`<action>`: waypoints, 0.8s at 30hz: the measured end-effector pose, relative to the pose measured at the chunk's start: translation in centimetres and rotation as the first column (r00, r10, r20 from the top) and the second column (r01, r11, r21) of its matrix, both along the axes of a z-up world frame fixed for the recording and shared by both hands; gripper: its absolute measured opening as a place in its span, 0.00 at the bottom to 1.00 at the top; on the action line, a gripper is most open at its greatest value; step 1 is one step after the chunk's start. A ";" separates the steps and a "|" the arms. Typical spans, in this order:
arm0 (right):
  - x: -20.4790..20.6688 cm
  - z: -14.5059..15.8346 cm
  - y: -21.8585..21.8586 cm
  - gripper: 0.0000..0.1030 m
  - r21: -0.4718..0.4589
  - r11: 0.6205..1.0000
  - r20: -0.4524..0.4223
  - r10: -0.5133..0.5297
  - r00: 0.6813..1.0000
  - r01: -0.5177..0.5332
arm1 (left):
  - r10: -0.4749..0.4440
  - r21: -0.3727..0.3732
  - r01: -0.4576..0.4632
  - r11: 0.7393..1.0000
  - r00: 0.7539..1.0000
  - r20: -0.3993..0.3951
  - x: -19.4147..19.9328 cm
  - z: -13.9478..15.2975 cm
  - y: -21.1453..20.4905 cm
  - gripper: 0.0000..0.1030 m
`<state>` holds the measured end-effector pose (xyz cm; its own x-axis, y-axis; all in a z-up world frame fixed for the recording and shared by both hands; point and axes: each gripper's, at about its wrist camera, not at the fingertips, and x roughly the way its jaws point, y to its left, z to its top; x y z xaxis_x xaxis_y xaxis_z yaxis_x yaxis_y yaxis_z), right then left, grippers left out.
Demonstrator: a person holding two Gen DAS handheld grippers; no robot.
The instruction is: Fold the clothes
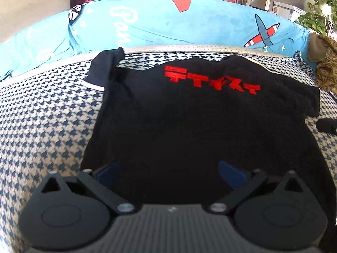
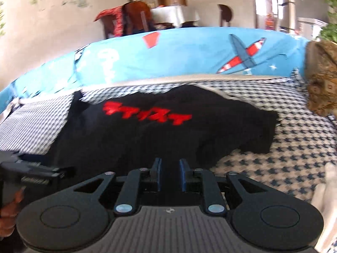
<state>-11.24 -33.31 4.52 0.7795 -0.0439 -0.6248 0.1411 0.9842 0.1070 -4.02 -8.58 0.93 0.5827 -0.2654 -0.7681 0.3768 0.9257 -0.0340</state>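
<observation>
Left wrist: left gripper (image 1: 168,175) spread wide over near hem of black T-shirt (image 1: 189,116), which lay flat on houndstooth cover (image 1: 42,116), one sleeve (image 1: 105,67) flipped up.

Right wrist: right gripper (image 2: 170,168) narrowly parted w/ nothing between, above shirt (image 2: 147,130). Risk: pinching the cover along w/ the hem.

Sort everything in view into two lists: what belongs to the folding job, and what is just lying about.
Part of the job:
black T-shirt with red lettering
left gripper, fingers wide apart over the shirt's hem
right gripper, fingers nearly together, nothing visibly between them

Just lying about:
houndstooth cover under the shirt
blue airplane-print sheet
brown patterned cloth
potted plant
</observation>
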 end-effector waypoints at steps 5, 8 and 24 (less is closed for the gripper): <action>1.6 0.0 -3.5 0.18 0.044 0.991 0.013 -0.125 0.992 0.125 | -0.017 -0.003 0.017 1.000 1.000 -0.014 1.4 0.0 -1.2 1.00; 2.3 0.0 -5.5 0.20 0.075 0.980 0.018 -0.185 0.983 0.183 | -0.027 -0.005 0.027 1.000 0.999 -0.020 2.3 0.1 -1.8 1.00; 5.9 -1.2 -14.3 0.55 0.211 0.863 -0.005 -0.469 0.883 0.459 | -0.043 -0.029 0.043 0.999 0.999 0.004 6.5 1.0 -3.1 1.00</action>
